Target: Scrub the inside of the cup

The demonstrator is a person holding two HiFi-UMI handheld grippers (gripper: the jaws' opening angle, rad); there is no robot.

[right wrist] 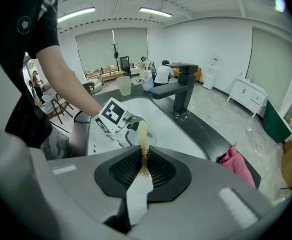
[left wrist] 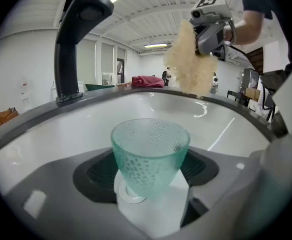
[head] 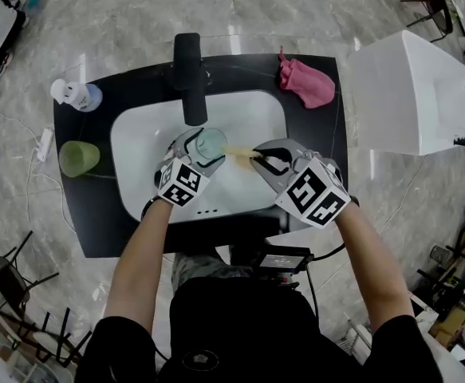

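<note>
Left gripper [head: 194, 152] clamped wide on green cup [left wrist: 150, 154], right gripper [head: 261, 159] pinching beige scrubber [right wrist: 142, 149] (both forearms reaching over sink [head: 136, 146])

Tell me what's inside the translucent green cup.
Nothing shows inside the translucent green cup; the tan fibrous scrubbing pad in the right claw is outside it. The cup's very bottom, down in the left claw, cannot be made out.

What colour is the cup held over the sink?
Translucent teal-green cup, clearest in the left gripper view.
</note>
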